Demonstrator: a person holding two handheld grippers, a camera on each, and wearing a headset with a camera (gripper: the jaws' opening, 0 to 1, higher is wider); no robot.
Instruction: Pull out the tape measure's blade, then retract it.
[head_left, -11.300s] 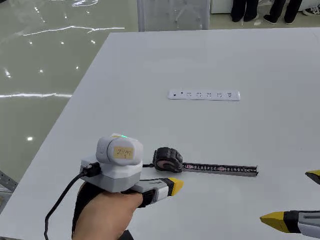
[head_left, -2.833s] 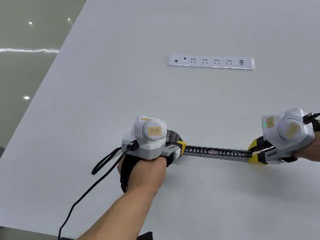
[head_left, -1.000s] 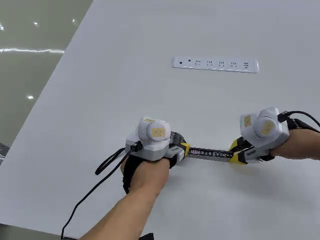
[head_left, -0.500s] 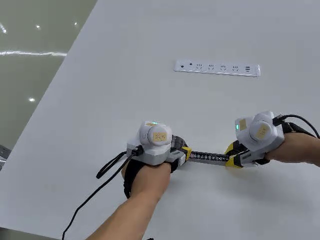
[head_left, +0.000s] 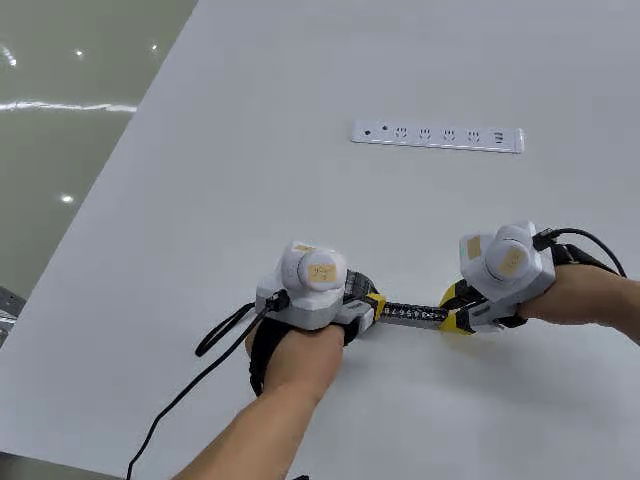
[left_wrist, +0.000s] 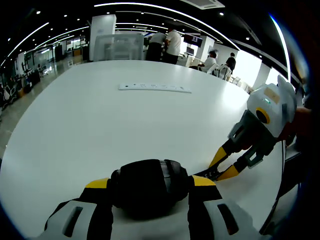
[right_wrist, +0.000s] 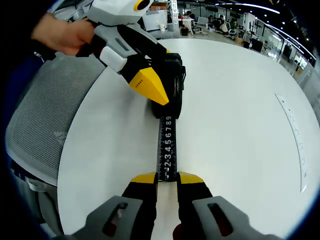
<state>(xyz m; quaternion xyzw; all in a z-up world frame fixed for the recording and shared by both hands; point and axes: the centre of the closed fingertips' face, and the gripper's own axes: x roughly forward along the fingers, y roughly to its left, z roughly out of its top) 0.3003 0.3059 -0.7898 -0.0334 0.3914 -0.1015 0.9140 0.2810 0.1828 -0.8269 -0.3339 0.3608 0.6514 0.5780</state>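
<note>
Fingers (left_wrist: 97, 184) of the left gripper (head_left: 366, 304) clamp the black tape measure (left_wrist: 147, 187) from both sides. In the left gripper view their yellow tips press against its flanks. The tape measure rests on the white bench (head_left: 300, 170), near the person's edge of it. The left hand (head_left: 295, 355) holds this gripper from behind, and a black cable (head_left: 215, 332) trails from it to the left and back across the bench top.

From the tape measure the blade (right_wrist: 167, 145) runs out to the right, lying flat on the bench. The numbers 2 to 9 on it can be read in the right gripper view. A short length of it lies bare between the two grippers.

At the blade's free end the right gripper (right_wrist: 167, 178) pinches it. Its two yellow fingers (right_wrist: 190, 179) are closed on the end of the blade, one on each side, low over the bench. In the head view this gripper sits near the left one, with its tips pointing left toward the tape measure and the blade bridging the gap. The right hand (head_left: 575, 295) holds it.

Farther back on the bench, well apart from both grippers, a white power strip (head_left: 437, 135) lies flat. Its long side runs roughly parallel to the blade.

In the left gripper view several people (left_wrist: 170, 42) stand beyond the far end of the bench. In the right gripper view a grey mesh surface (right_wrist: 45, 115) shows to the left of the bench edge, and what it belongs to cannot be told.
</note>
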